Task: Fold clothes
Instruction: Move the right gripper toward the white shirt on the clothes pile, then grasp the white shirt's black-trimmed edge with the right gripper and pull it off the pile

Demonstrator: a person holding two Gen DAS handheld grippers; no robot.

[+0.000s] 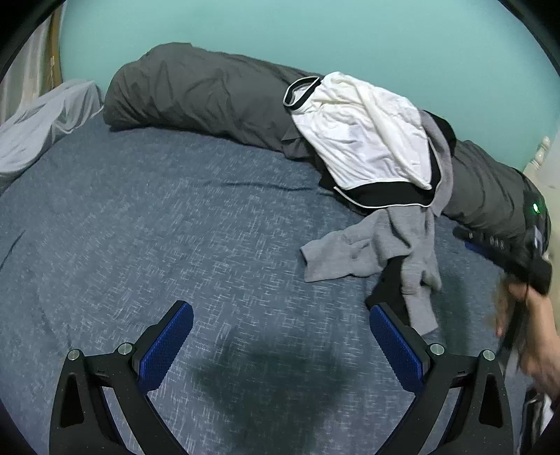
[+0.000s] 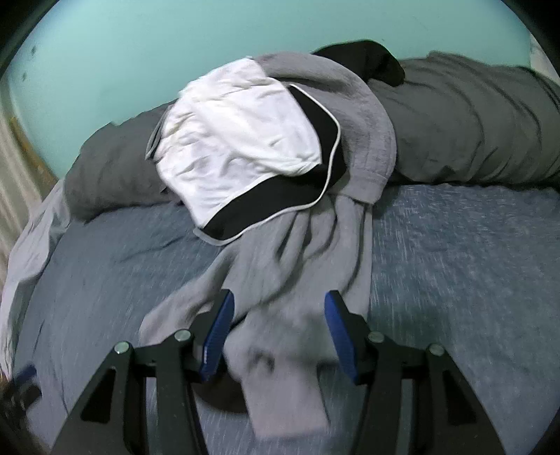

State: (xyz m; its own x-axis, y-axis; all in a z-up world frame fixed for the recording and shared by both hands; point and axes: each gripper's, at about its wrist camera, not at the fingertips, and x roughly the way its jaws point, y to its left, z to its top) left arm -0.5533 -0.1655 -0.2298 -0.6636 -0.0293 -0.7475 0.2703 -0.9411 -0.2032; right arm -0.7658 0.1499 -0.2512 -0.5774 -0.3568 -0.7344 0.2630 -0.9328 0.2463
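A crumpled grey garment (image 2: 301, 252) trails from a pile down onto the blue bed sheet (image 2: 455, 252). White shorts with black trim (image 2: 238, 147) lie on top of the pile, and a black garment (image 2: 367, 59) sits behind it. My right gripper (image 2: 280, 297) hovers over the grey garment's near end. Its jaws are apart with cloth lying between the blue pads (image 2: 218, 329), not pinched. My left gripper (image 1: 280, 311) stands wide open over bare sheet, left of the grey garment (image 1: 371, 252). The white shorts (image 1: 364, 133) lie beyond. My right gripper (image 1: 467, 241) shows at the right edge.
A long dark grey rolled duvet (image 1: 196, 91) runs along the teal wall (image 1: 280, 31) behind the clothes. A pale grey sheet (image 1: 38, 129) is bunched at the bed's far left. A person's hand (image 1: 535, 336) is at the right edge.
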